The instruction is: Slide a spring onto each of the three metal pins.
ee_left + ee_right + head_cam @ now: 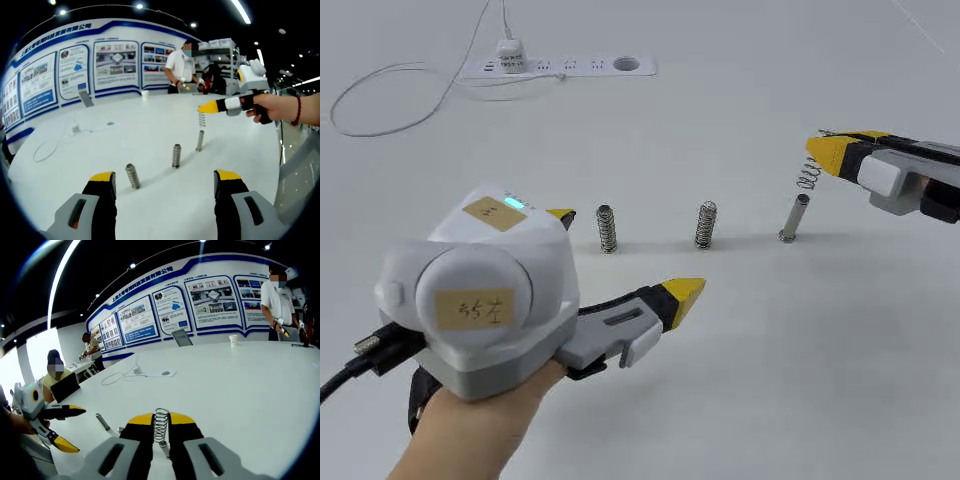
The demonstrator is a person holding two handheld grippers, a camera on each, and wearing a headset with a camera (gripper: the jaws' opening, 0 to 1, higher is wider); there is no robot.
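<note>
White table (pixel 800 380), handwritten-labelled left hand-held gripper (pixel 624 251)

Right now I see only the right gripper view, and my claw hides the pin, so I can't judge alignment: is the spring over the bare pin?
Observer: Yes. In the head view the spring in the right claw hangs just above the bare pin, not yet on it.
Operator: How many pins are done?
Observer: Two. The left pin and the middle pin each wear a spring.
Operator: Is the left claw in my way?
Observer: No. The left claw is open, holds nothing, and sits apart from the pins on the near side.
</note>
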